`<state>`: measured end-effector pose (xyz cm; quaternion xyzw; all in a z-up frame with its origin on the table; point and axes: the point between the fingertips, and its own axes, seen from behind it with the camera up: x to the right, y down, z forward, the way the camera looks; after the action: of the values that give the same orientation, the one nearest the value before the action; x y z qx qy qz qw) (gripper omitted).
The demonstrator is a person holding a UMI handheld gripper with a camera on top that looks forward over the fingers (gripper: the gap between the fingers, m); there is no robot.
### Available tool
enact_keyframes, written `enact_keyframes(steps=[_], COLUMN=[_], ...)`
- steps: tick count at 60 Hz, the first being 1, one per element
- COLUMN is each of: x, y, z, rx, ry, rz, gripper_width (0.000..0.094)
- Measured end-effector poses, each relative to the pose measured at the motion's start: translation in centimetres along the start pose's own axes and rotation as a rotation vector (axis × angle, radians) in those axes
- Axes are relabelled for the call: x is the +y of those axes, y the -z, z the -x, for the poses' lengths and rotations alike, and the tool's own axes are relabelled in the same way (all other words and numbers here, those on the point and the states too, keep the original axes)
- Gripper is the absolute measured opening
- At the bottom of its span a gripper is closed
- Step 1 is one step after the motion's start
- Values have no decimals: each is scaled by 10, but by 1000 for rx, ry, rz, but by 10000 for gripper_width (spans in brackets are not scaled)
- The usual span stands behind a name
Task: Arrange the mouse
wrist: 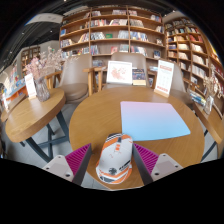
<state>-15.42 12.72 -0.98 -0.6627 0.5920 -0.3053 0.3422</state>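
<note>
Gripper view is filled by a round wooden table [95,120], on which a pale blue mat [153,120] is laid at about one o'clock from the fingers. A white and orange mouse [115,160] is seen at six o'clock, between the two fingers, whose magenta pads [76,157] are set at either side of it. The gripper [113,163] is held fairly wide, and the pads seem to lie close against the mouse's flanks, but whether both press on it cannot be told. A second wooden table [35,112] is placed at nine o'clock, with cards stood upon it. Chairs [75,75] are set beyond the round table at eleven o'clock, and an upright sign [164,77] at two o'clock. Bookshelves [115,30] are ranged along the far wall at twelve o'clock.
</note>
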Motion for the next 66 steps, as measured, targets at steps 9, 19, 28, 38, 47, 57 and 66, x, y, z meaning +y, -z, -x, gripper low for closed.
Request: enact_keyframes(steps=[9, 19, 28, 38, 47, 57, 66], x=[-1, -3, -20, -111, -167, -139, -96], y=[-2, -4, 17, 42, -4, -80, -110], z=[1, -1, -3, -41, -123, -161, -170], rx=[-11, -6, -36, -52, 80, 66, 52], ry=[9, -6, -27, -75, -13, -45, -90], rz=[-9, -20, -13, -120, -176, -69, 8], gripper_width=[794, 468, 436, 438, 437, 435, 446])
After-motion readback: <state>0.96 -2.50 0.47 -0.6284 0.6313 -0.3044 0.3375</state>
